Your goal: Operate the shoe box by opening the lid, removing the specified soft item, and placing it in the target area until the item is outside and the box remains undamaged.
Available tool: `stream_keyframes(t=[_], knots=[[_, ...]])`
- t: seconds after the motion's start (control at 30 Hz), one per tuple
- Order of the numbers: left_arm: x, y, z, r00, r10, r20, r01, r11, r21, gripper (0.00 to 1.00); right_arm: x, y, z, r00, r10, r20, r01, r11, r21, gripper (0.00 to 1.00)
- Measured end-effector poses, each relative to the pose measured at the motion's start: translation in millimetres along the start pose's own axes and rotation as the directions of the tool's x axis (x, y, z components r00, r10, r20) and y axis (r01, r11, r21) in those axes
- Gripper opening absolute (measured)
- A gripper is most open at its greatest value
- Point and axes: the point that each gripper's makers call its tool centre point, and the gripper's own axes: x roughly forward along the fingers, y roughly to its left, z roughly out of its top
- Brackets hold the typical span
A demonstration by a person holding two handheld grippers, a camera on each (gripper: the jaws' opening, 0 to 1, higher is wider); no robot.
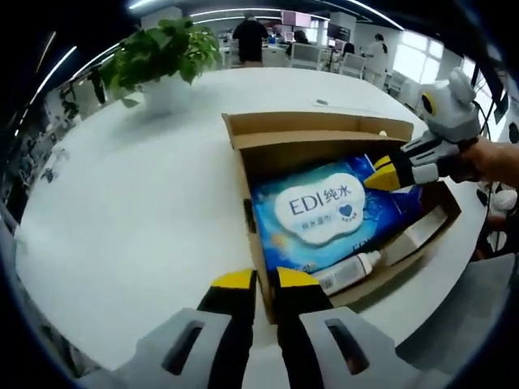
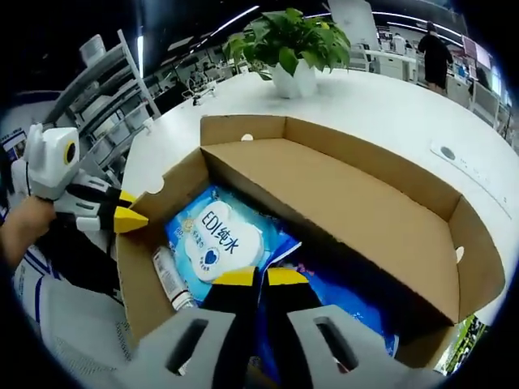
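An open cardboard shoe box (image 1: 252, 223) lies on a round white table (image 1: 146, 203), its lid (image 1: 316, 126) folded back. Inside lies a blue wet-wipes pack (image 1: 324, 211) with a white label, the soft item. My right gripper (image 1: 383, 175) reaches in from the right, shut on the pack's far corner. In the right gripper view its jaws (image 2: 261, 276) pinch the blue film of the pack (image 2: 215, 239). My left gripper (image 1: 265, 280) is shut on the box's near wall at the corner. It also appears at the box rim (image 2: 134, 209) in the right gripper view.
A white tube (image 1: 349, 271) and a long white item (image 1: 413, 235) lie beside the pack in the box. A potted plant (image 1: 162, 53) stands at the table's far side. People and desks are far behind. A person's hand (image 1: 495, 162) holds the right gripper.
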Motion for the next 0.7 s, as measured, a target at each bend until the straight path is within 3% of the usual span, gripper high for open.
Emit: stream_keyframes(t=[0.7], knots=[[0, 0.9, 0.7, 1.000, 0.002, -0.003, -0.002, 1.000, -0.002, 0.05, -26, -1, 5.2, 1.000, -0.022, 0.019, 0.022, 1.000, -0.012, 0.00]])
